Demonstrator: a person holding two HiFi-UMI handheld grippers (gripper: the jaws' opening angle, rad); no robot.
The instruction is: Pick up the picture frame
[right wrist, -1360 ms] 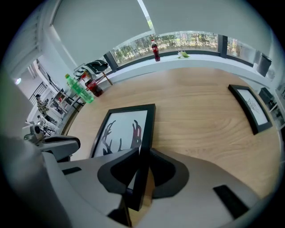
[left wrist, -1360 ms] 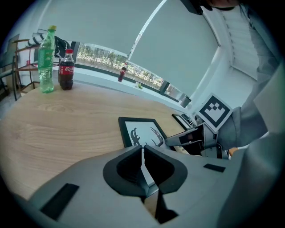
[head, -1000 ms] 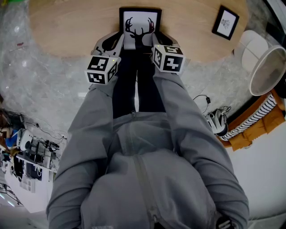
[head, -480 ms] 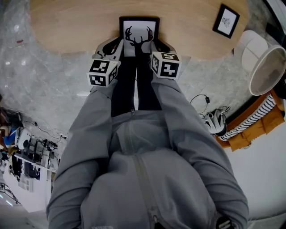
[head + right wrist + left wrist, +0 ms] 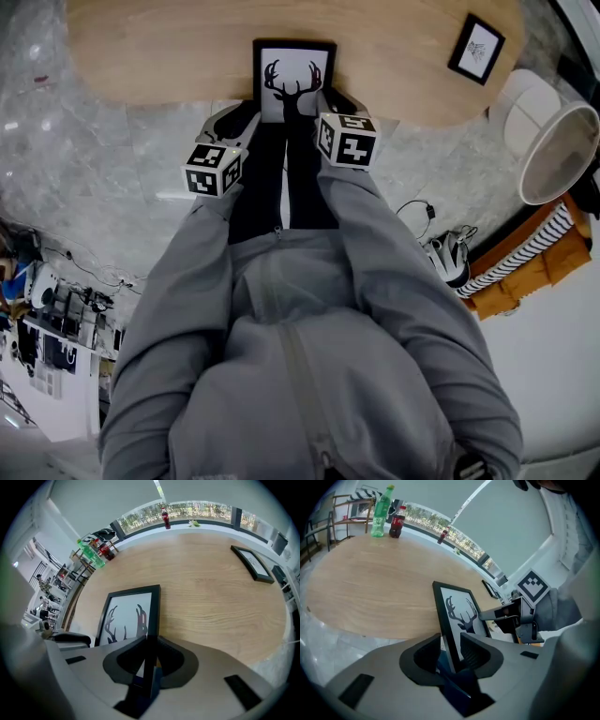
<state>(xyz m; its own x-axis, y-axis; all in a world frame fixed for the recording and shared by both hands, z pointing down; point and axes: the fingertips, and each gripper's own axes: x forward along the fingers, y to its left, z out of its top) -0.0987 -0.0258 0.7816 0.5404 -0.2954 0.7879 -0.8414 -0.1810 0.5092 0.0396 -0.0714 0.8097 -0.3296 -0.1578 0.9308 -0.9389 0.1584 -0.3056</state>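
Pale oval wooden table (image 5: 169, 56) across the top of the head view.
A deer picture frame (image 5: 293, 66) is at its near edge, top centre, its lower part overhanging the rim. A small black frame (image 5: 477, 47) lies upper right. A green bottle (image 5: 380, 512) and a cola bottle (image 5: 397, 522) stand at the far edge.

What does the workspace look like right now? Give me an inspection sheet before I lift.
Surface: rounded wooden table.
Job's things: deer picture frame, near end overhanging the table edge.
Clutter: small picture frame far right; green bottle and cola bottle at the far rim.
Grippers: left gripper jaws opening, the frame's left edge between them, unpressed; right gripper shut on its right edge.
Cables: one loose cable on the floor, right.
Surroundings: pale marbled floor; grey sleeves.
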